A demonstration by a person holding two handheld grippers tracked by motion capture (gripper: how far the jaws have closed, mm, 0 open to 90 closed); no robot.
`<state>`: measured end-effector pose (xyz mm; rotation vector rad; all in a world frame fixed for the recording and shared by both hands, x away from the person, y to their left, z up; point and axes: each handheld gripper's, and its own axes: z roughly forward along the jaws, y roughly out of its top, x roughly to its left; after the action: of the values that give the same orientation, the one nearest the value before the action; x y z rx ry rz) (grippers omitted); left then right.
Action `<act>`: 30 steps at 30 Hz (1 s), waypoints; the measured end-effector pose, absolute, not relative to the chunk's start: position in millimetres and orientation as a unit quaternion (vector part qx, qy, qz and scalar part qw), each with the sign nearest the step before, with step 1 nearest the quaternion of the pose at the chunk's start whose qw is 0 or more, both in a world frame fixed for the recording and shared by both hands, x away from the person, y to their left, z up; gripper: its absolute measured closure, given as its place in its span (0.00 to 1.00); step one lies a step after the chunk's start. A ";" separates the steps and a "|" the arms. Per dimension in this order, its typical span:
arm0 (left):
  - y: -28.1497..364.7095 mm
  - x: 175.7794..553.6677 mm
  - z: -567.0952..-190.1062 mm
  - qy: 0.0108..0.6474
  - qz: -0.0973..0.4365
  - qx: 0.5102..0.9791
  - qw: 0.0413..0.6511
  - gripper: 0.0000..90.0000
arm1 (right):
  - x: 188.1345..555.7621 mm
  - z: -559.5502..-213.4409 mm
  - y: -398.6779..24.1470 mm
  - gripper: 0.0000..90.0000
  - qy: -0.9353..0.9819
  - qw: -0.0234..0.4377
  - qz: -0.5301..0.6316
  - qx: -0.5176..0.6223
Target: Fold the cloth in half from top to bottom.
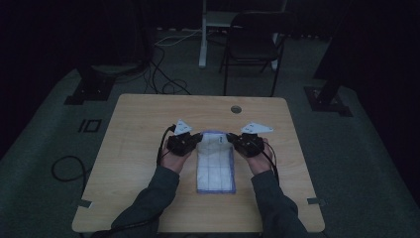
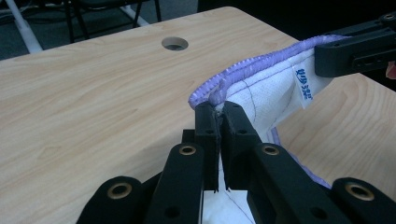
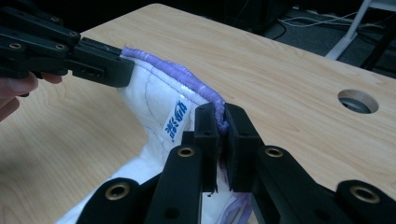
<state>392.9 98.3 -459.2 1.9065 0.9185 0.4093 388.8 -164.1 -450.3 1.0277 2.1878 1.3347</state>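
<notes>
My left gripper [image 2: 219,112] pinches the cloth's [image 2: 271,91] purple edge, lifted above the table [image 2: 93,107]; my right gripper [image 2: 322,58] clamps the same edge further along.

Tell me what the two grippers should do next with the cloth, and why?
Probably carry the far edge toward the person to fold the cloth in half. The left gripper and right gripper each pinch a far corner of its purple hem, that edge is lifted, and the near part lies flat on the table.
</notes>
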 end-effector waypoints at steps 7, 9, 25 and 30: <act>100.1 384.7 -462.3 0.377 0.162 0.776 0.479 0.96 | 381.8 -452.6 -164.2 0.95 0.779 0.183 0.477 0.363; 100.5 382.5 -462.8 0.376 0.160 0.777 0.479 0.96 | 380.7 -453.2 -165.1 0.95 0.778 0.180 0.480 0.364; 104.8 366.8 -468.1 0.373 0.153 0.778 0.482 0.96 | 366.9 -459.3 -166.4 0.95 0.775 0.164 0.491 0.364; 106.2 362.7 -470.4 0.373 0.151 0.779 0.481 0.96 | 362.7 -462.1 -165.8 0.95 0.774 0.160 0.492 0.364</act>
<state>362.7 106.2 -470.4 1.8986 0.9104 0.3673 362.7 -165.8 -462.1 1.0405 2.2125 1.4070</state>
